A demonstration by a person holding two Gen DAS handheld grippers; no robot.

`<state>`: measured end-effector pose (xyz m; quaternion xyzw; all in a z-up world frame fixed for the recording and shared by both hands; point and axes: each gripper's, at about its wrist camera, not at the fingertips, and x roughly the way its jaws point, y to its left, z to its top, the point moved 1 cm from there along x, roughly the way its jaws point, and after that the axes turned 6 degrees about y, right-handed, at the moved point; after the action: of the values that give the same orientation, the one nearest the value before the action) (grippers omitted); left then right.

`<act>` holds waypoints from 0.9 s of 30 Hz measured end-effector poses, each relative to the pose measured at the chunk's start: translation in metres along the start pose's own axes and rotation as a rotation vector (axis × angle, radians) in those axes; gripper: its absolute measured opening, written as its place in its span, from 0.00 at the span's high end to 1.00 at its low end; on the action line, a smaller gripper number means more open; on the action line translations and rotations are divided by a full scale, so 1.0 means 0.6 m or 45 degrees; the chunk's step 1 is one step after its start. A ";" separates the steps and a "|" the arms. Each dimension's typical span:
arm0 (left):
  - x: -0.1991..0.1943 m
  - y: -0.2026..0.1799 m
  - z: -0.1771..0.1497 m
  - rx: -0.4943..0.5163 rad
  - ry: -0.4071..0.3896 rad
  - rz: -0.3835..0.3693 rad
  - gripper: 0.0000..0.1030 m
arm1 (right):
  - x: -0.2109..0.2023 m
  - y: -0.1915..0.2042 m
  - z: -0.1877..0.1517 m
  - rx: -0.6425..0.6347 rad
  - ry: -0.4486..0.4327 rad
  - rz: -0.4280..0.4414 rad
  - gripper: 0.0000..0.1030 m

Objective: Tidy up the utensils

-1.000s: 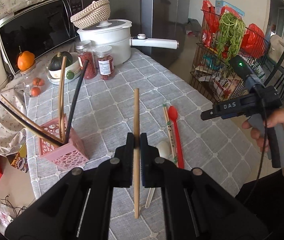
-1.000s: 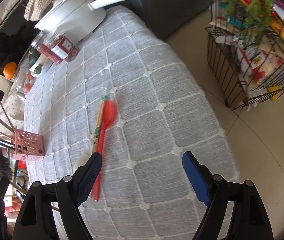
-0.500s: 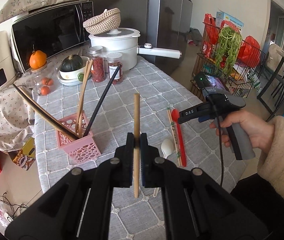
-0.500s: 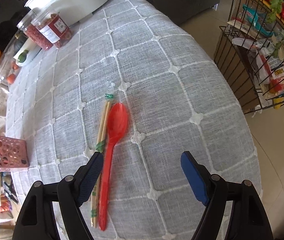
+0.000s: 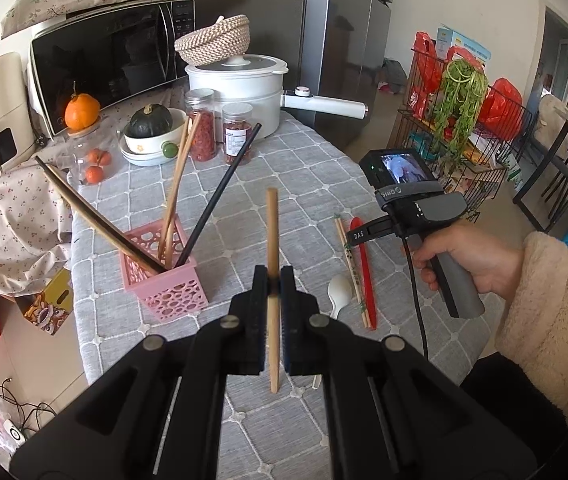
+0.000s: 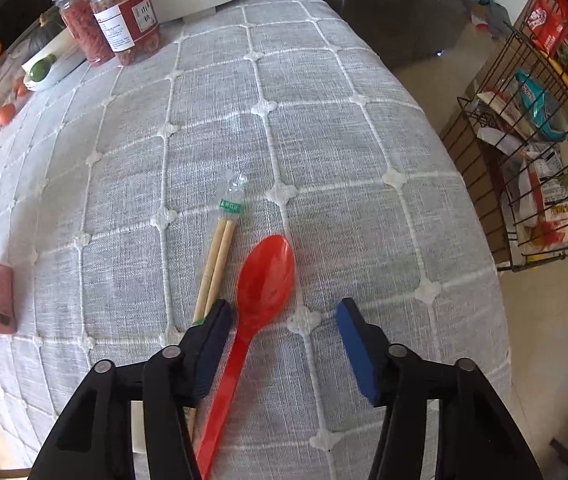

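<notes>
My left gripper (image 5: 272,280) is shut on a wooden chopstick (image 5: 272,232), held upright above the grey tablecloth to the right of the pink holder (image 5: 168,292). Several chopsticks lean in that holder. A red spoon (image 6: 262,292) lies on the cloth beside a wrapped pair of chopsticks (image 6: 218,260). My right gripper (image 6: 282,318) points down over the red spoon's neck; its jaws are closing, the spoon lies between them, and the pads are clear of it. A white spoon (image 5: 339,290) lies left of the wrapped pair in the left wrist view.
Two jars (image 6: 124,20), a white pot (image 5: 240,92), a bowl with a squash (image 5: 152,136) and a microwave (image 5: 112,56) stand at the far end. A wire rack (image 6: 539,148) of goods stands on the floor right of the table edge.
My right gripper came down and forward over the red spoon and its jaws narrowed. The left gripper drew back a little with the chopstick still in it.
</notes>
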<state>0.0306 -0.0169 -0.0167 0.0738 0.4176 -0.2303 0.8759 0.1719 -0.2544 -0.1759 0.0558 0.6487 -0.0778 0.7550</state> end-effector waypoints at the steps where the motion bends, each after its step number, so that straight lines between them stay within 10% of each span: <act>1: 0.000 0.002 0.000 -0.004 0.000 -0.001 0.94 | -0.003 0.004 0.000 -0.027 -0.017 0.016 0.74; 6: -0.007 0.006 -0.001 -0.025 -0.018 0.004 0.94 | -0.012 0.001 -0.005 -0.044 -0.028 0.049 0.79; 16: -0.047 0.037 -0.010 -0.091 -0.106 -0.016 0.94 | -0.141 -0.059 -0.051 0.037 -0.225 0.520 0.95; 27: -0.061 0.052 -0.005 -0.159 -0.161 -0.029 0.94 | -0.205 -0.065 -0.081 -0.006 -0.337 0.592 0.96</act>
<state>0.0233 0.0240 0.0072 -0.0002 0.3759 -0.2178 0.9007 0.0992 -0.2782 -0.0608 0.1909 0.5141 0.0927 0.8310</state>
